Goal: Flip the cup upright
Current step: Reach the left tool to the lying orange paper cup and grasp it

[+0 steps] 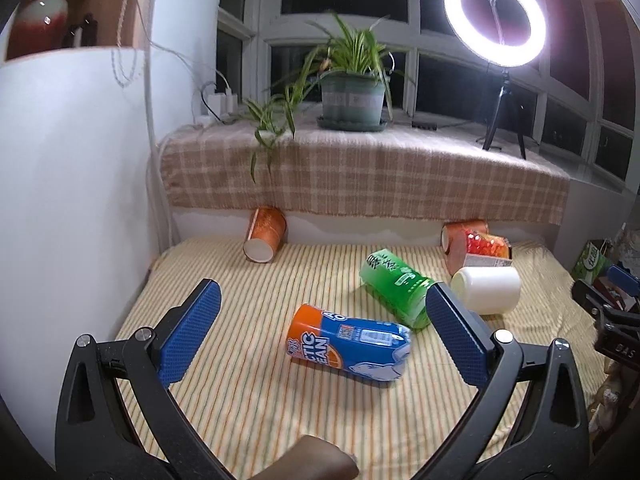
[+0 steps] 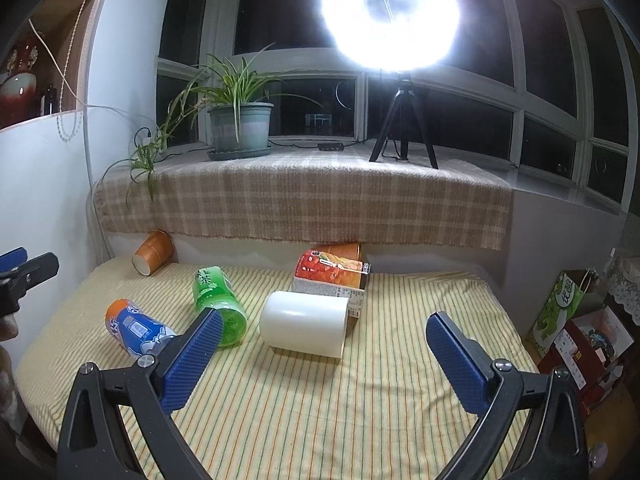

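Several cups lie on their sides on the striped cloth (image 1: 256, 392). A blue and orange cup (image 1: 348, 344) lies between my left gripper's open jaws (image 1: 324, 332), a little ahead of the blue pads (image 1: 192, 332). A green cup (image 1: 396, 288) and a white cup (image 1: 488, 289) lie to its right. An orange paper cup (image 1: 265, 239) leans at the back wall. My right gripper (image 2: 324, 360) is open and empty, just short of the white cup (image 2: 305, 323). The green cup (image 2: 218, 304) and the blue cup (image 2: 138, 330) lie to its left, partly behind the left finger (image 2: 192, 360).
A red and orange fruit-print cup (image 2: 332, 270) lies behind the white cup. A plaid-covered sill (image 2: 304, 200) carries a potted plant (image 2: 240, 126) and a ring light on a tripod (image 2: 402, 120). A white wall (image 1: 72, 200) stands at the left. Bags (image 2: 568, 320) stand at the right edge.
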Demonstrator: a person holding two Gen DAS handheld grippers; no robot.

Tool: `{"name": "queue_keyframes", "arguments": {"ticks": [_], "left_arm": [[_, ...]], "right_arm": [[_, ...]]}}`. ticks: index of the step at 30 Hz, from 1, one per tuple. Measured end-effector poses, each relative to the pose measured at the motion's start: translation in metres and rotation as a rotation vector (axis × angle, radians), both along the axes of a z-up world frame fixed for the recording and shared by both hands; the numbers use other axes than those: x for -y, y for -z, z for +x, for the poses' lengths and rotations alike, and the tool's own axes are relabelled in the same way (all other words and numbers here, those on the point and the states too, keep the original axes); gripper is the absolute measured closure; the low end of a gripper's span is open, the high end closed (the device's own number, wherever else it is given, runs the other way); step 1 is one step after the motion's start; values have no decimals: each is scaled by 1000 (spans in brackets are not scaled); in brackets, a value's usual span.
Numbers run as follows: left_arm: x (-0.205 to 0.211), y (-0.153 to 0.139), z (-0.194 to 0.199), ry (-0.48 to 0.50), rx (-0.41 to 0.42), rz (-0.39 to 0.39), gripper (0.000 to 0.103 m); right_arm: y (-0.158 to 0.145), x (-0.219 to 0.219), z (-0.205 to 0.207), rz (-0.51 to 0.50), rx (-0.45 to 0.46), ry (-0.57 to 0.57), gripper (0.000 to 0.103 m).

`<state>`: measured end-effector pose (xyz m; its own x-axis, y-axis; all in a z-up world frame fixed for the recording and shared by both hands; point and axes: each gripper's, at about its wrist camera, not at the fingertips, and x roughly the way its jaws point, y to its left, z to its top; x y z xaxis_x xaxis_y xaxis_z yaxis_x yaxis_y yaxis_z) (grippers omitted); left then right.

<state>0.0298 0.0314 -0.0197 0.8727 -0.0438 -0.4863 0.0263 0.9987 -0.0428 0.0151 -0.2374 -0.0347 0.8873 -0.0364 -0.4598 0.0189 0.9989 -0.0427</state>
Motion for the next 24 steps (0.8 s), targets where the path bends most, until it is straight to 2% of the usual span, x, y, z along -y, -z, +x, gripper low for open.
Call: {"name": "queue_keyframes", "arguments": {"ticks": [6, 11, 15, 18, 24], "left_arm": [[-23, 6, 55, 43, -119, -23, 0], [-46, 14, 107, 41, -210, -42, 0], [-69, 27, 155, 36, -305, -108, 0], [-84, 38, 188, 24, -364, -137, 5], [-112, 66, 246, -13, -454, -211, 8]], "right_arm": [[8, 4, 4, 9, -21, 12, 0], [16, 6, 7, 14, -41, 23, 0], [21, 9, 8, 15, -54, 33, 0], [25, 13, 8, 16, -64, 45, 0], [30, 22, 9, 11, -82, 72, 0]]}}
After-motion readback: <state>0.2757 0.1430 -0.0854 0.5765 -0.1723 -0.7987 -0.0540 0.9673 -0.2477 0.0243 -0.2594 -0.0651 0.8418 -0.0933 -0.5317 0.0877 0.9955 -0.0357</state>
